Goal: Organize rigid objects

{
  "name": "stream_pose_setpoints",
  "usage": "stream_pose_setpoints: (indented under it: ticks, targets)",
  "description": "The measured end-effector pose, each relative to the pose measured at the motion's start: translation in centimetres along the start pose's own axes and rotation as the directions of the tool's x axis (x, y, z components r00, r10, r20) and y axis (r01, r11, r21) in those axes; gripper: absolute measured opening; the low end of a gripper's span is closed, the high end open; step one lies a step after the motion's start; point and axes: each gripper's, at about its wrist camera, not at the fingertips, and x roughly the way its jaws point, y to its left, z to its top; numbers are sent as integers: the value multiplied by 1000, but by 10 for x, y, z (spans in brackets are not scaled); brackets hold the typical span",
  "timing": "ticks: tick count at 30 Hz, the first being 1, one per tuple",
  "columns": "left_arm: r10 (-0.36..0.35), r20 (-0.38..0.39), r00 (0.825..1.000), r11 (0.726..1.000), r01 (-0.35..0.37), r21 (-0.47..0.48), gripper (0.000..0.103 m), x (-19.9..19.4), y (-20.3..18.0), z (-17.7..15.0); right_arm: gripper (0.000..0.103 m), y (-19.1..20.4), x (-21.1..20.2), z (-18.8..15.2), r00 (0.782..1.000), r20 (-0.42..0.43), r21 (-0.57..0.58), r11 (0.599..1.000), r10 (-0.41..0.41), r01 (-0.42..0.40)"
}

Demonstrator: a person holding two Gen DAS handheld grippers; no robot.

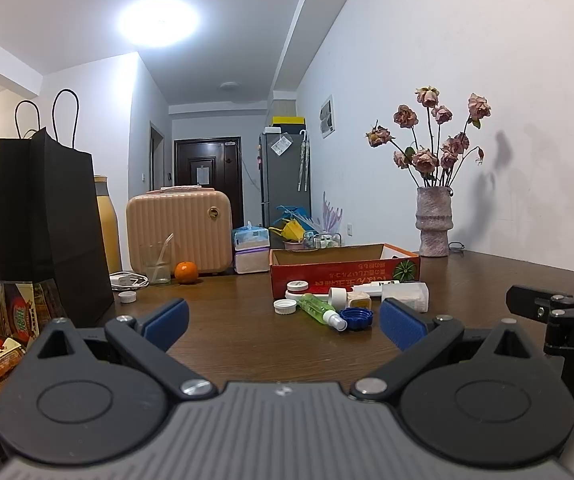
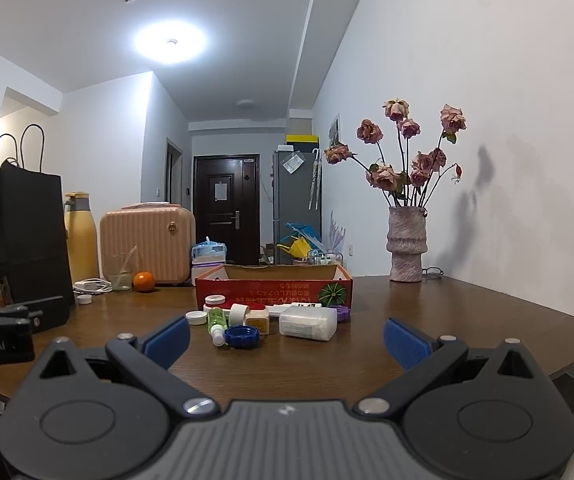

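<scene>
Both jaws stand wide apart and hold nothing: the left gripper [image 1: 283, 320] and the right gripper [image 2: 287, 338] hang low over the near edge of the wooden table [image 2: 467, 320], side by side, each one pointing forward at the same heap of small things. This looks like a starting pose, with no object chosen yet.

Biggest among the task's things is the red cardboard box [image 2: 275, 286], open at the top. It lies behind the heap, touching it or nearly so, and it is probably the place where the pieces should go. In front of it is a white rectangular container [image 2: 308, 323], lying on its long side. Next to this lies a green spray bottle [image 2: 217, 320] on its side, its white nozzle turned toward the grippers. Then come a blue screw cap [image 2: 243, 337], nearest to the right gripper, a small yellow box [image 2: 258, 324], and a white lid [image 2: 195, 317] at the left end of the heap.

From the right gripper the heap sits ahead, between the two blue fingers [image 2: 167, 340] and a little to the left. From the left gripper it is ahead and toward its right finger. None of the pieces is touched. The things lie close together, so a single one may be hard to take without pushing its neighbours.
</scene>
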Motion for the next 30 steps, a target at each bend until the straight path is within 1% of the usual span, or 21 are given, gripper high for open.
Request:
stream_pose_setpoints:
  ticks: [25,30]
  targets:
    - [-1,-6,1000,1000,1,0,103,-1,1,-1,103,-1,1,-1,1000,-4,8,1000,0,0]
    - [-1,-12,1000,1000,2,13,103,3,2,-3,103,-1,4,-5,1000,-15,8,1000,2,-2]
